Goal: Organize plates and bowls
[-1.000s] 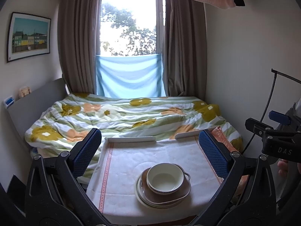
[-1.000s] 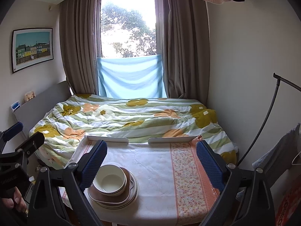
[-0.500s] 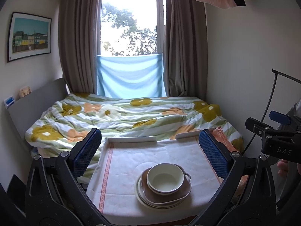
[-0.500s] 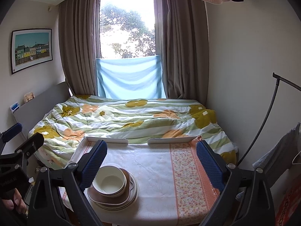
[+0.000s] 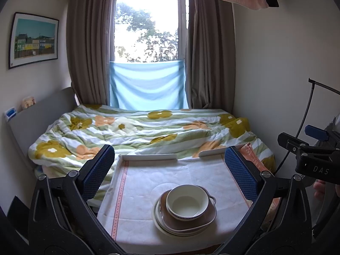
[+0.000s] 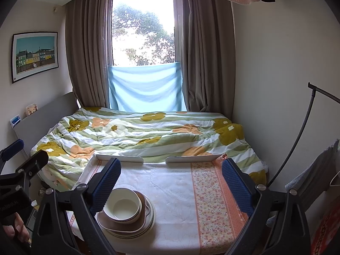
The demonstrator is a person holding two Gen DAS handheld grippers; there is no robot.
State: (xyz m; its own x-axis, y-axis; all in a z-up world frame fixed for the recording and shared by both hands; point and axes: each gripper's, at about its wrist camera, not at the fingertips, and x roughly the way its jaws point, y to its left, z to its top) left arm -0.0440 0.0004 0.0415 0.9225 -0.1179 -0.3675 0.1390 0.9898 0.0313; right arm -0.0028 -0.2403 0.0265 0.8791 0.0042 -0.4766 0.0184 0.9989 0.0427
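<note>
A white bowl point(image 5: 187, 201) sits on a brown handled dish point(image 5: 204, 221), which rests on a stack of cream plates point(image 5: 161, 223) on the cloth-covered table point(image 5: 144, 191). My left gripper point(image 5: 170, 176) is open and empty, held back above the stack. In the right wrist view the same bowl point(image 6: 122, 206) and plates point(image 6: 146, 225) lie low on the left, just behind the left finger. My right gripper point(image 6: 170, 180) is open and empty over the table's middle.
A bed with a flowered duvet point(image 5: 138, 131) lies right behind the table. White rails point(image 6: 119, 159) edge the table's far side. A patterned orange runner point(image 6: 212, 201) covers the right part. A black stand point(image 6: 301, 140) and hanging clothes are at the right.
</note>
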